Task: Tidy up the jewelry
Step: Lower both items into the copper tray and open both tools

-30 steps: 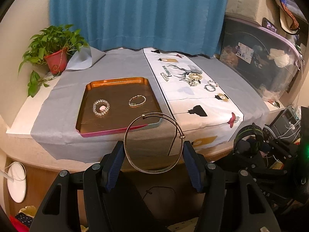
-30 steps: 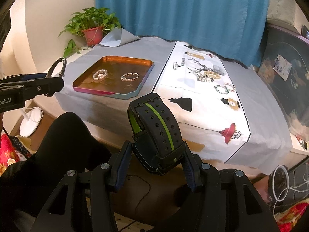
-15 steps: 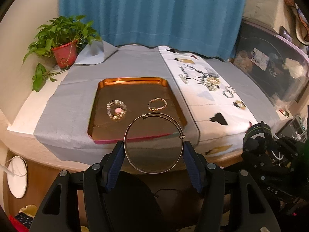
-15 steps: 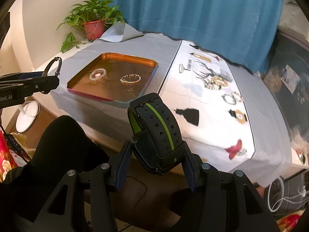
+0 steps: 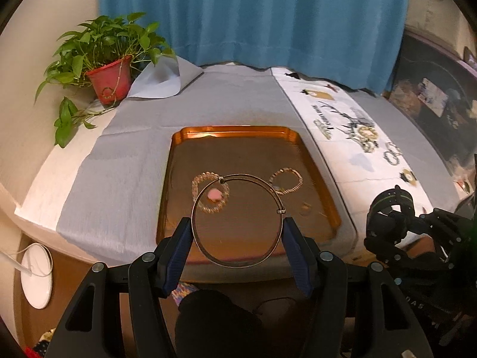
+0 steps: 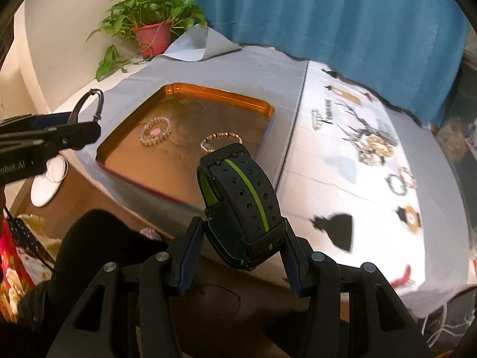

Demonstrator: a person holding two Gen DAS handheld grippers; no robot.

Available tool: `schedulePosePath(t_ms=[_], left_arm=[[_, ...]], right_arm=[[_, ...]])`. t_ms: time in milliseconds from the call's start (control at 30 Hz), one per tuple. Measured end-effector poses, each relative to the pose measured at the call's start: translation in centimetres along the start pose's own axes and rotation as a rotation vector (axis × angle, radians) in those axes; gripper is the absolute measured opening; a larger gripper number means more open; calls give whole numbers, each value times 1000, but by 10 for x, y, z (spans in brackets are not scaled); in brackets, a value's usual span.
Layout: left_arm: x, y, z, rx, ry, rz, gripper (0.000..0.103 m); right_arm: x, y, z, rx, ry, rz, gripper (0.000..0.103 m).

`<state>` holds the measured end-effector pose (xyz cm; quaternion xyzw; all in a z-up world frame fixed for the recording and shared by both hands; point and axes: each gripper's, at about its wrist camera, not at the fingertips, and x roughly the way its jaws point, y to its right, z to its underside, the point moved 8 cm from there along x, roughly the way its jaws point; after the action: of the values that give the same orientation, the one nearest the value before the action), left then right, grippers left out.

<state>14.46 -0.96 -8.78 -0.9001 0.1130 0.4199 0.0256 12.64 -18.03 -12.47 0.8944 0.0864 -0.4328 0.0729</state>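
My left gripper (image 5: pixel 237 238) pinches a thin metal bangle (image 5: pixel 237 220) between its pads, held upright above the near edge of the orange tray (image 5: pixel 323 185). My right gripper (image 6: pixel 243 246) clamps a black watch (image 6: pixel 238 197) with a green stripe, off the table's near edge. Two bracelets (image 5: pixel 210 192) lie in the tray.

1. Left hand-held gripper (image 5: pixel 237 240): both blue-padded fingers (image 5: pixel 179 250) press against opposite sides of a thin wire bangle (image 5: pixel 237 220), which is held upright between them.
2. Right hand-held gripper (image 6: pixel 243 244): fingers clamp the lower body of a black wristband with a green stripe (image 6: pixel 238 197), which stands upright.
3. Relative position: the left unit is visible at the left edge of the right wrist view, well apart from the right unit.
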Motion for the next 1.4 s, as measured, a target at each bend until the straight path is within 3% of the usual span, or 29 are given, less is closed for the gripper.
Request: schedulePosePath(t_ms=[333, 800, 867, 900, 933, 1000, 1133, 1400], left_arm=[[51, -19, -27, -3, -26, -62, 57], [100, -30, -33, 2, -82, -80, 57], [102, -32, -34, 10, -81, -103, 62], [103, -33, -34, 25, -85, -121, 78], [104, -34, -34, 40, -90, -141, 94], [101, -37, -32, 56, -77, -189, 97], [95, -40, -17, 57, -109, -195, 97], [37, -28, 31, 13, -104, -167, 97]], right_arm=[[54, -17, -42, -29, -4, -36, 51], [102, -22, -57, -34, -35, -56, 51], [106, -21, -60, -26, -32, -60, 52], [106, -21, -62, -28, -27, -53, 55], [107, -20, -64, -32, -24, -39, 68], [103, -20, -65, -45, -5, -5, 89], [89, -28, -55, -89, 2, -5, 90], [34, -34, -1, -112, -14, 0, 90]])
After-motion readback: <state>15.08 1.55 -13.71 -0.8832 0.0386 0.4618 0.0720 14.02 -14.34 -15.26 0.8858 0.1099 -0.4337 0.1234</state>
